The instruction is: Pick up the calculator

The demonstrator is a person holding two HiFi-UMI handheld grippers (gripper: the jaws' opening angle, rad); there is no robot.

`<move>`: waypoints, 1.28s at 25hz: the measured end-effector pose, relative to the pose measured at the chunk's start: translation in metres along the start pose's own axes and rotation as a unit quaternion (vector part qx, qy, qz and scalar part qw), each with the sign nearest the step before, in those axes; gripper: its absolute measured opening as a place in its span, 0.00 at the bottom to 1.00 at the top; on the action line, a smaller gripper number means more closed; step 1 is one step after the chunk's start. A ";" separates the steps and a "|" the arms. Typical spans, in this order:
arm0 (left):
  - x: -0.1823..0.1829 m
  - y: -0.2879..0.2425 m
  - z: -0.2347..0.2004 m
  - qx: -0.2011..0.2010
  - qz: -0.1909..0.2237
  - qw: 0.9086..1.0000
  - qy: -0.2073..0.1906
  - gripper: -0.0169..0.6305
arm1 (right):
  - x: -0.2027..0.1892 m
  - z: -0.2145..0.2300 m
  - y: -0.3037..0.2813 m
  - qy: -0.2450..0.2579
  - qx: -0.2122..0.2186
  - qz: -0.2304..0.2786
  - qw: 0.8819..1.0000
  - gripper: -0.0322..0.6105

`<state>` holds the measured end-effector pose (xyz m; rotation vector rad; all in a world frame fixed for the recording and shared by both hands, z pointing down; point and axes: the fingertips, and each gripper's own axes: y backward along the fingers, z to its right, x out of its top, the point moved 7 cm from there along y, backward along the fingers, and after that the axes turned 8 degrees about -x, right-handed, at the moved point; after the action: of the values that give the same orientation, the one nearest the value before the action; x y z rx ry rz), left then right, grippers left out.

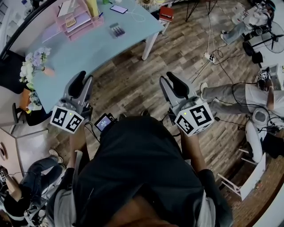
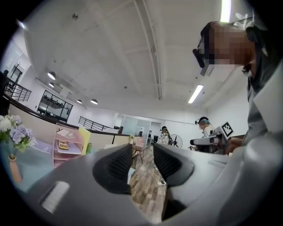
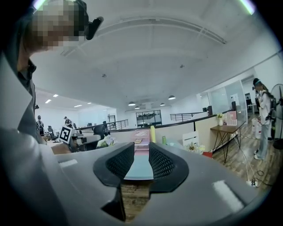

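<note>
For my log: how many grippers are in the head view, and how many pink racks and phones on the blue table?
Grippers: 2, left gripper and right gripper
Pink rack: 1
Phone: 1
Total: 4

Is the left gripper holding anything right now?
No, the left gripper has its jaws apart in its own view, with only the wooden floor showing between them.

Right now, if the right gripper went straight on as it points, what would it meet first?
Probably the light blue table, framed by the open jaws of the right gripper; depth is unclear.
</note>
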<state>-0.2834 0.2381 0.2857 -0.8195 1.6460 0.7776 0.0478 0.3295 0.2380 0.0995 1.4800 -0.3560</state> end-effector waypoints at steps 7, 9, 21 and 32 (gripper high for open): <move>-0.005 0.022 -0.023 -0.002 0.009 1.000 0.010 0.30 | -0.001 -0.030 -0.014 -0.009 -0.002 0.000 1.000 0.20; -0.008 0.024 -0.028 -0.002 0.010 1.000 0.015 0.30 | -0.001 -0.036 -0.017 -0.005 -0.003 -0.004 1.000 0.20; -0.010 -0.008 -0.042 0.024 -0.014 1.000 0.013 0.30 | -0.007 0.001 -0.062 -0.025 0.030 -0.017 0.999 0.20; 0.000 -0.064 -0.007 0.075 -0.026 0.997 -0.009 0.30 | 0.002 0.076 -0.094 -0.046 0.097 -0.008 0.994 0.20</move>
<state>-0.2342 0.1975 0.2819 -0.7427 1.6390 0.6155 0.0928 0.2194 0.2578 0.2230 1.3542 -0.5106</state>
